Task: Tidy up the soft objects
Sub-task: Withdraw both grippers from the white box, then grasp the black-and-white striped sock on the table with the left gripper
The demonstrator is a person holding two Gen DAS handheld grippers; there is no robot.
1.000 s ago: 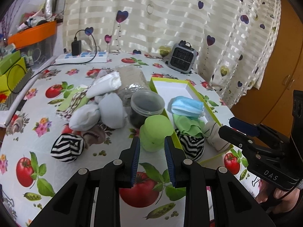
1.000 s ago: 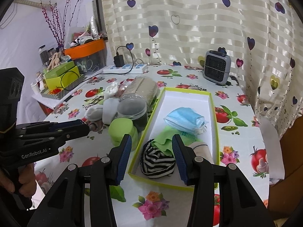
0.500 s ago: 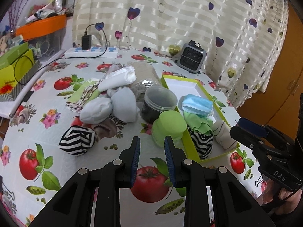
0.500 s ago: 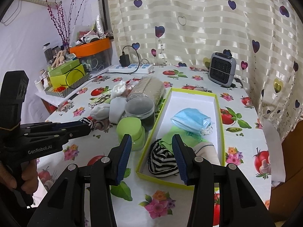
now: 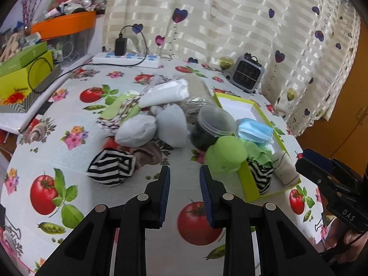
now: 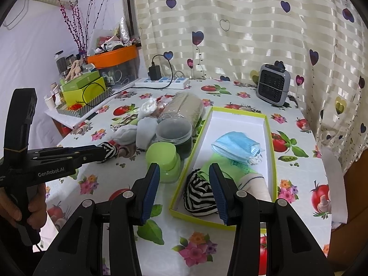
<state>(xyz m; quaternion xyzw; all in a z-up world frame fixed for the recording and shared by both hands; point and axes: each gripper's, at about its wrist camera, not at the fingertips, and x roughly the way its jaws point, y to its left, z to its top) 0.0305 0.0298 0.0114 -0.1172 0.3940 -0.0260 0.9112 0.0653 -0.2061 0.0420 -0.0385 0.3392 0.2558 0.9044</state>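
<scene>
Striped sock (image 5: 110, 169) beside empty left gripper (image 5: 184, 172)

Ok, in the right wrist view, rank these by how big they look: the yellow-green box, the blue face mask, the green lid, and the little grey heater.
1. yellow-green box, clearly largest
2. blue face mask
3. green lid and grey heater: they look about alike, and the heater stands farther back, so I won't rank them.

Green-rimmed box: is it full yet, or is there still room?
Still room. The green-rimmed box holds a blue face mask, green cloth, a striped sock and a beige roll at its near end; its far end is bare.
</scene>
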